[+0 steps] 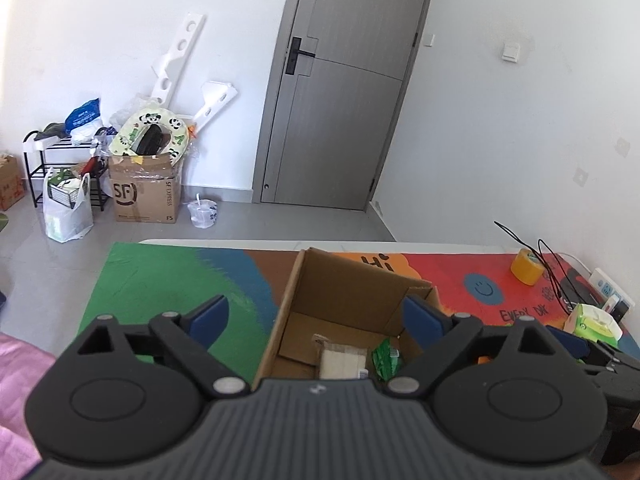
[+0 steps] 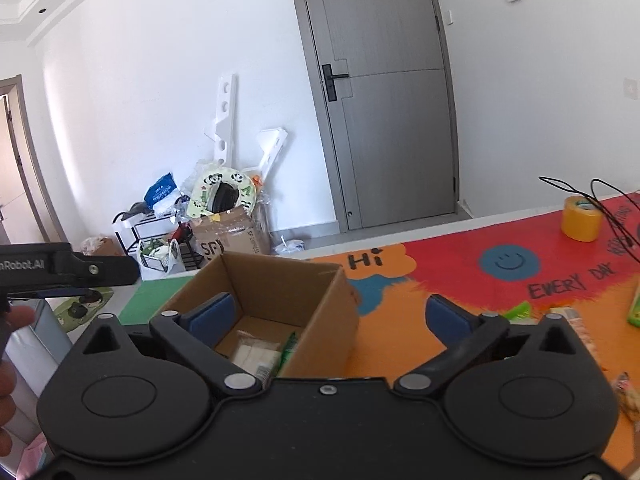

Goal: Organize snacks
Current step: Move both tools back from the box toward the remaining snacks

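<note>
An open cardboard box [image 1: 348,300] stands on the colourful mat [image 1: 168,280]. On its floor lie a pale wrapped snack pack [image 1: 342,362] and a green packet [image 1: 386,358]. My left gripper [image 1: 316,312] hovers open over the box's near side, with nothing between its fingers. In the right wrist view the same box [image 2: 280,292] shows the pale pack [image 2: 256,354] and the green packet [image 2: 289,346]. My right gripper [image 2: 331,312] is open and empty at the box's right wall. More snack packets [image 2: 576,328] lie on the mat to the right.
A yellow tape roll [image 2: 582,220] and black cables [image 2: 616,216] sit at the mat's far right. A tissue pack [image 1: 594,322] and power strip [image 1: 610,288] lie near the wall. Bags and a carton [image 1: 144,196] stand on the floor beyond the table. A person's hand [image 2: 12,320] shows at the left.
</note>
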Tool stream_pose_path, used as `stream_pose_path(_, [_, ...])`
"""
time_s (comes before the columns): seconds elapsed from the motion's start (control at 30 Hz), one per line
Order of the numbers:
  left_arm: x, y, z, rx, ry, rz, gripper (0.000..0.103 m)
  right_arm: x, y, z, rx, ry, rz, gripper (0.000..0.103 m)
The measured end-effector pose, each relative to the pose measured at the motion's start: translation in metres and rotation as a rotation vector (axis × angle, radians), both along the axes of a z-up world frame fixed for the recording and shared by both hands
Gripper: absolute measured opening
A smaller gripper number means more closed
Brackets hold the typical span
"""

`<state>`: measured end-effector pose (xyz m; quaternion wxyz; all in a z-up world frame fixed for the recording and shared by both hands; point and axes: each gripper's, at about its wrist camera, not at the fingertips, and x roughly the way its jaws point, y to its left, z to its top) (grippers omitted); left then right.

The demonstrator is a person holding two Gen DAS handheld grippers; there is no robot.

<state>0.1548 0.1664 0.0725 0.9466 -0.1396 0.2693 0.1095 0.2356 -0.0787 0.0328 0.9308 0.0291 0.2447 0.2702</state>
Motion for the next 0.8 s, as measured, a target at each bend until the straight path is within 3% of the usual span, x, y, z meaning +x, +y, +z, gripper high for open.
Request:
stream_pose_path(0.23, [-0.019, -0.015, 0.009, 0.008, -0.007, 0.012, 0.100, -0.013, -0.021, 0.002, 0.013, 0.013, -0.014, 0.103])
stream_pose_path(0.8, [-0.057, -0.071, 0.024, 0.014, -0.049, -0.046, 0.103, -0.050, -0.071, 0.008, 0.002, -0.004, -0.060, 0.103])
